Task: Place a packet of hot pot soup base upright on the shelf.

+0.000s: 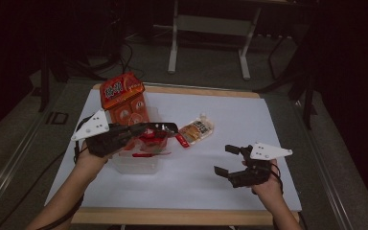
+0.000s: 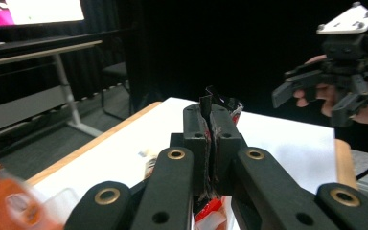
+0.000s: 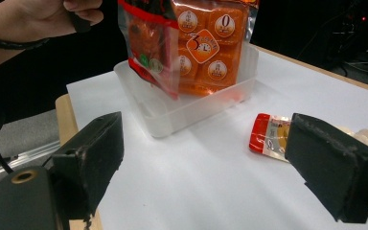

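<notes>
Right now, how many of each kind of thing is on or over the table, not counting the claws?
Big orange snack bag: 1
Red packet pinched in the left claw: 1
Pouch with a spout: 1
Clear plastic tub: 1
Total: 4

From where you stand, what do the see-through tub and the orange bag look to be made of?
The tub looks like frosted, translucent plastic: the table's white shows dimly through its walls. The orange bag seems to be glossy plastic film, printed, with shiny highlights and creases. The spouted pouch beside them looks like similar film.
</notes>
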Tool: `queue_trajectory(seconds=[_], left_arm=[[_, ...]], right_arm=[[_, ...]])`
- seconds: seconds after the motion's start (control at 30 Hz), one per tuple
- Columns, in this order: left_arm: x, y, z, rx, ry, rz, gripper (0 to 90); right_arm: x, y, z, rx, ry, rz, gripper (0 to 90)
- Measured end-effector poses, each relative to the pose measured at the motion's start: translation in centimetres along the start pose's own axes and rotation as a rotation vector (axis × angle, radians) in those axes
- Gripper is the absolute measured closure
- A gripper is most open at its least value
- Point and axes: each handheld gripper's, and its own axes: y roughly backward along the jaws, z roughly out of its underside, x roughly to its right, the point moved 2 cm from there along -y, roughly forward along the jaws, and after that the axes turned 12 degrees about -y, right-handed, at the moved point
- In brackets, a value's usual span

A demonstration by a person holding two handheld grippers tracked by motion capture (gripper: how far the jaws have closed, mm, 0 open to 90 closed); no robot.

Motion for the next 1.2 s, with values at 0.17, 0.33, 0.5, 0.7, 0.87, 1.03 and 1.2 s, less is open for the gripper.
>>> queue_trajectory(seconds=[0.17, 0.33, 0.5, 0.7, 0.87, 1.03, 1.2], left_arm=[[-0.7, 0.5, 0.8, -0.013, 0.018, -0.023, 88.3], [-0.9, 0.7, 1.6, -0.023, 0.021, -0.04, 88.2], [-1.4, 1.0, 2.7, -0.034, 0.029, -0.035, 88.2], [-1.7, 1.0, 3.7, -0.056, 0.028, -0.038, 88.1], [-1.8, 0.9, 4.2, -0.06, 0.029, -0.04, 88.0], [-2.1, 1.0, 5.1, -0.049, 0.044, -0.052, 87.9], [-2.4, 1.1, 5.5, -0.039, 0.049, -0.071, 87.7]], right_arm=[[-0.1, -0.2, 0.1, -0.011, 0.004, -0.003, 13.3], [0.0, -0.2, 0.2, -0.014, 0.005, 0.003, 13.4], [0.2, -0.2, 0.4, -0.012, -0.004, 0.006, 13.6], [0.4, -0.2, 0.5, -0.013, -0.011, 0.003, 13.7], [0.4, -0.2, 0.6, -0.014, -0.013, 0.001, 13.8], [0.4, -0.3, 0.7, -0.02, -0.018, -0.003, 14.0], [0.4, -0.3, 0.7, -0.02, -0.021, -0.007, 14.1]])
